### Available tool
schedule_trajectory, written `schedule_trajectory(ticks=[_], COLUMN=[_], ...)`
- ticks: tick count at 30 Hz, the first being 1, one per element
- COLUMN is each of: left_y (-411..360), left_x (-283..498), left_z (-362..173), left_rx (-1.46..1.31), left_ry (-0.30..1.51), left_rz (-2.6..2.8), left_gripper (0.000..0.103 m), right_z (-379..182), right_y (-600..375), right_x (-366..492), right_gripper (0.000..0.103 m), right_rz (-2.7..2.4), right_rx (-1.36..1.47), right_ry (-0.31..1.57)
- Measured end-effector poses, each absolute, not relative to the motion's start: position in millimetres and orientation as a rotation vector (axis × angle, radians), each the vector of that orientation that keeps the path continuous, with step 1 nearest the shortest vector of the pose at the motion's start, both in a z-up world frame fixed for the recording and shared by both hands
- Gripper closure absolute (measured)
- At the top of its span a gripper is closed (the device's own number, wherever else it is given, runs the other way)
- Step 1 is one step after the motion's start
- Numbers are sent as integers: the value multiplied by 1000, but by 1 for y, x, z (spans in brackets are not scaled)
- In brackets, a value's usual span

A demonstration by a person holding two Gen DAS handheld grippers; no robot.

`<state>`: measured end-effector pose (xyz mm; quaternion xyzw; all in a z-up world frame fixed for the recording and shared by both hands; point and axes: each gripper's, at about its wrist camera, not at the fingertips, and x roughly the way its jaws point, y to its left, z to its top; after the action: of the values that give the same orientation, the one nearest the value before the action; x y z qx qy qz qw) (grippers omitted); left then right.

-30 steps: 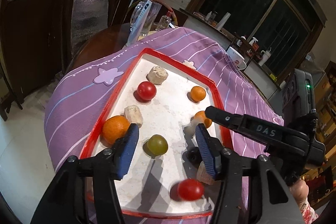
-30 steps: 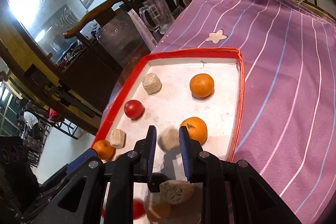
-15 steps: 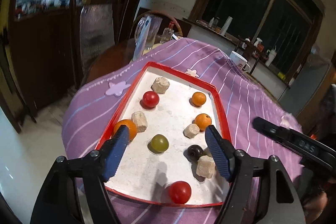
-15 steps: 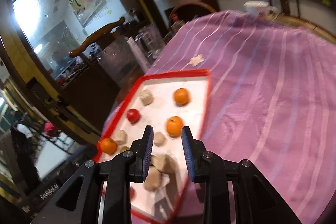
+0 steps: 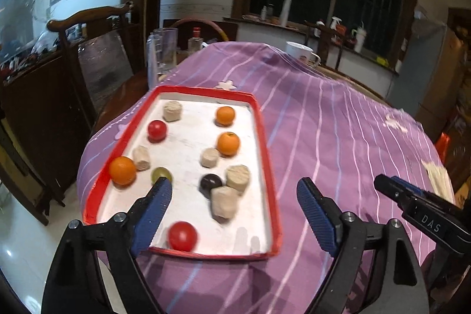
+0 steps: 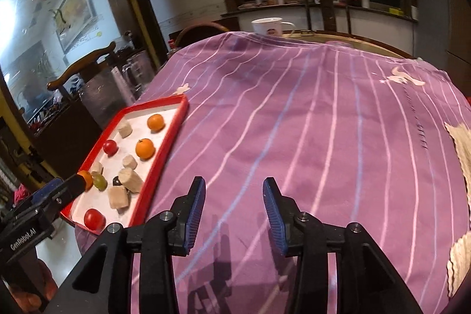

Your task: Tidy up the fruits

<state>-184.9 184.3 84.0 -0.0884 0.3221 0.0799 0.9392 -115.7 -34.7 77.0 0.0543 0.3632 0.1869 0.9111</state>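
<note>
Bare cloth [image 6: 294, 131] beside tray rim [image 6: 164, 155]

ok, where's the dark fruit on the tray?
Left wrist view: dark fruit sits in the tray's near-right part, touching two beige blocks to its right.

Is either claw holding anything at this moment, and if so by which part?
Nothing is held. The left claw and right claw have both just been opening, with nothing between their pads.
</note>
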Motion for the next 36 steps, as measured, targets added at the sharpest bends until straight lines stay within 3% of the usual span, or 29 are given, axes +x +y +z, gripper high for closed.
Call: schedule_trajectory(ticks=[12, 36], left_y=[145, 131], left_x=[-183, -183], left_z=[90, 87], left_rx=[-94, -59], left_ry=[669, 678], left_rz=[208, 247], left_gripper=[17, 16], right_z=[86, 77], right_y=[-54, -58], right_x=[-145, -153], right_gripper=[45, 38], right_rz=[371, 388], right_rx=[31, 16], right_ry=[638, 656])
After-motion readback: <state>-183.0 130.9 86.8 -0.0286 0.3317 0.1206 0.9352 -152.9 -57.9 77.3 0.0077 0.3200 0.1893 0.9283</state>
